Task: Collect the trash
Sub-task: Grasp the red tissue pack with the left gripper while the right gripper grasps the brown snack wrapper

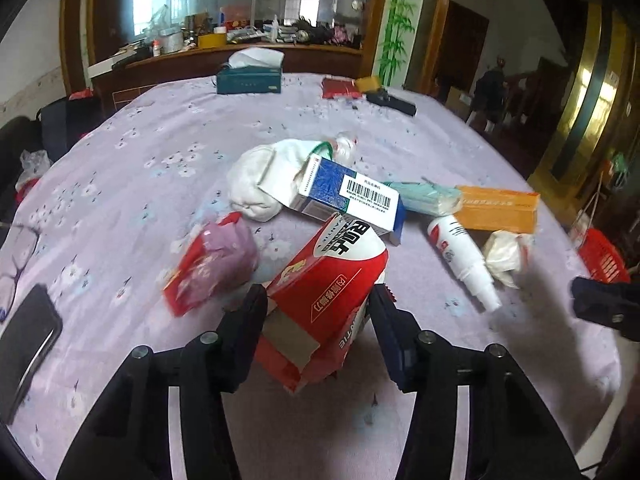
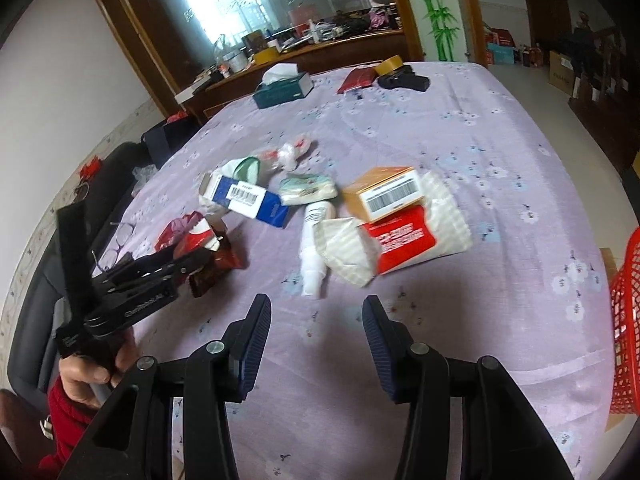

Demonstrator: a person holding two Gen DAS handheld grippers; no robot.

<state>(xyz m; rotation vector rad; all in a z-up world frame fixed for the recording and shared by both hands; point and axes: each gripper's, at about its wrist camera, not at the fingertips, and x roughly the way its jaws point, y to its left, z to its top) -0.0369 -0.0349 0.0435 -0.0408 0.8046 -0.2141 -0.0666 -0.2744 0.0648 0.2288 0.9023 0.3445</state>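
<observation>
The left gripper has its jaws clamped on the red box; the right gripper is empty, jaws apart. Next, carry the box to the red basket.

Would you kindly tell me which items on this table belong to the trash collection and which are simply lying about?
Job:
red carton between the left gripper fingers
blue-and-white box
orange box
white spray bottle
crumpled tissue
red basket

Lying about:
teal tissue box
phone
glasses
</observation>
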